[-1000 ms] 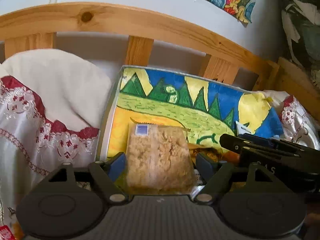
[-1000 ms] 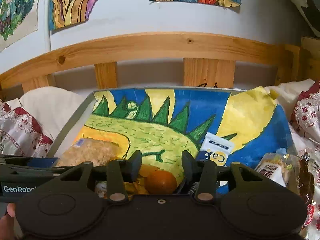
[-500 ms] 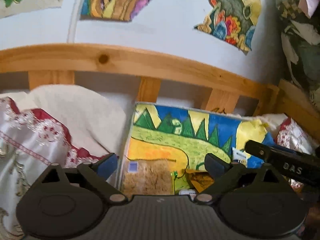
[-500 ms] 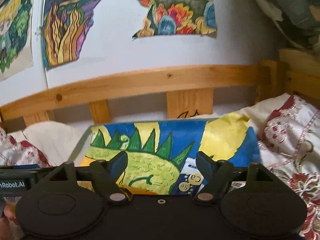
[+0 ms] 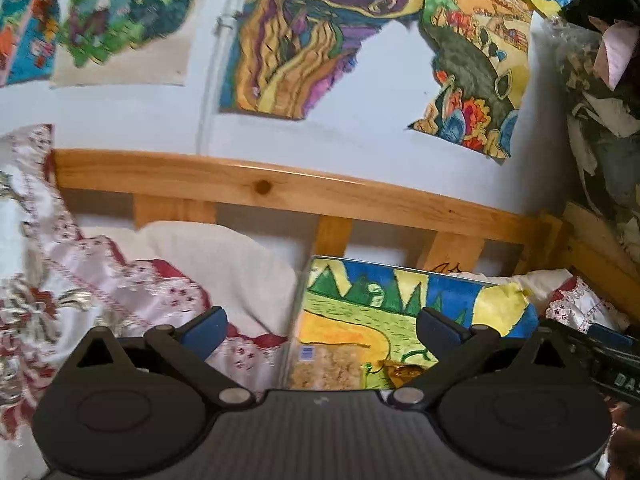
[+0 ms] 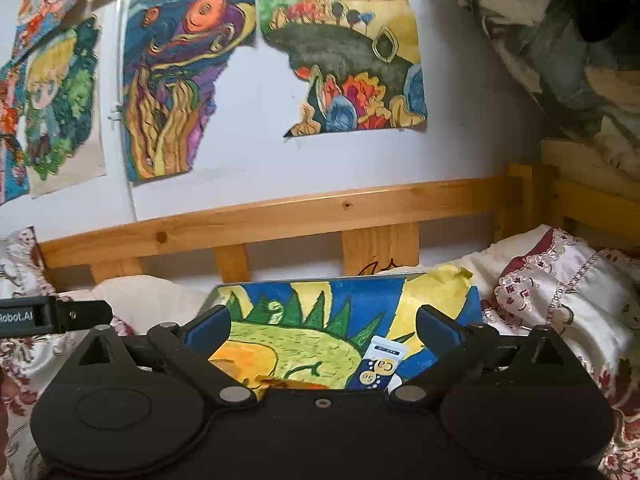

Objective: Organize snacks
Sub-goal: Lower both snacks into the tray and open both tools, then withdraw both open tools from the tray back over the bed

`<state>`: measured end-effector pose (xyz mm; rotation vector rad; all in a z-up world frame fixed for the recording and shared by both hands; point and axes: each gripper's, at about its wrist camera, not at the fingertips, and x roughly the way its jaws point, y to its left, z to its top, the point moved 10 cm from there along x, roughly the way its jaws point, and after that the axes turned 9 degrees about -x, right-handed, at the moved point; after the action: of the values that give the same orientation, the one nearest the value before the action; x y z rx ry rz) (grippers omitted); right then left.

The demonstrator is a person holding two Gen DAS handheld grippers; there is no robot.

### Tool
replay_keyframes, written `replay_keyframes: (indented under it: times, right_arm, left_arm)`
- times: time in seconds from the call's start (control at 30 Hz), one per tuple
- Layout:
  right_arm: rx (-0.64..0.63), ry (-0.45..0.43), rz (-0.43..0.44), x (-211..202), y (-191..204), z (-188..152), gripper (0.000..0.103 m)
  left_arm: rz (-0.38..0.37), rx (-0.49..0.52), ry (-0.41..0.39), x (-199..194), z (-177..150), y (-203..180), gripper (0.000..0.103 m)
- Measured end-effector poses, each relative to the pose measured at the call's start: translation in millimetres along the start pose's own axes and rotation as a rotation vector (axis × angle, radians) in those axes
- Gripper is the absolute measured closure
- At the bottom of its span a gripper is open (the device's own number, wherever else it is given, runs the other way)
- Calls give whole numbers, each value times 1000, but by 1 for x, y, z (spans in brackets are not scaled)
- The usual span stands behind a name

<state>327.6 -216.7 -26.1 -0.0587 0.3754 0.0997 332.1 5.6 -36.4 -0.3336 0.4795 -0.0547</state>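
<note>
- The left claw (image 5: 322,330) is spread wide and holds nothing.
- The right claw (image 6: 324,322) is spread wide too, with nothing in it.
- A clear pack (image 5: 326,368) of crumbly snack lies on the painted tray (image 5: 496,304), at its left edge, low between the left claw's fingers.
- A blue and white tube (image 6: 378,366) lies on the tray (image 6: 436,292) too, near the right claw's right finger.
- The tray sits on the bed, in front of the wooden rail (image 6: 280,220).
- Bright drawings (image 6: 176,80) hang on the wall.
</note>
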Motion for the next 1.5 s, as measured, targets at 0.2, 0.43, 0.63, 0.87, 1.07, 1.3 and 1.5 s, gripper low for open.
replay_keyframes:
  times: [0.2, 0.43, 0.63, 0.87, 1.07, 1.3, 1.5]
  right_arm:
    - [-30, -4, 25, -37, 8, -7, 2]
    - [-28, -8, 56, -76, 12, -16, 1]
    - [-16, 0, 59, -107, 10, -26, 1]
    - [-2, 39, 69, -136, 8, -45, 1]
    - [-2, 88, 90, -155, 13, -63, 1]
    - [-7, 129, 113, -172, 23, -79, 1]
    - [-8, 147, 127, -185, 30, -88, 1]
  left_arm:
    - [47, 24, 7, -29, -16, 1, 1]
    - [76, 56, 26, -66, -37, 1, 1]
    - [116, 97, 42, -101, -57, 5, 1]
    - [146, 128, 71, -132, -78, 7, 1]
    - [167, 122, 100, -153, -96, 14, 1]
    - [194, 112, 123, -172, -111, 24, 1]
    - [202, 106, 119, -185, -113, 25, 1]
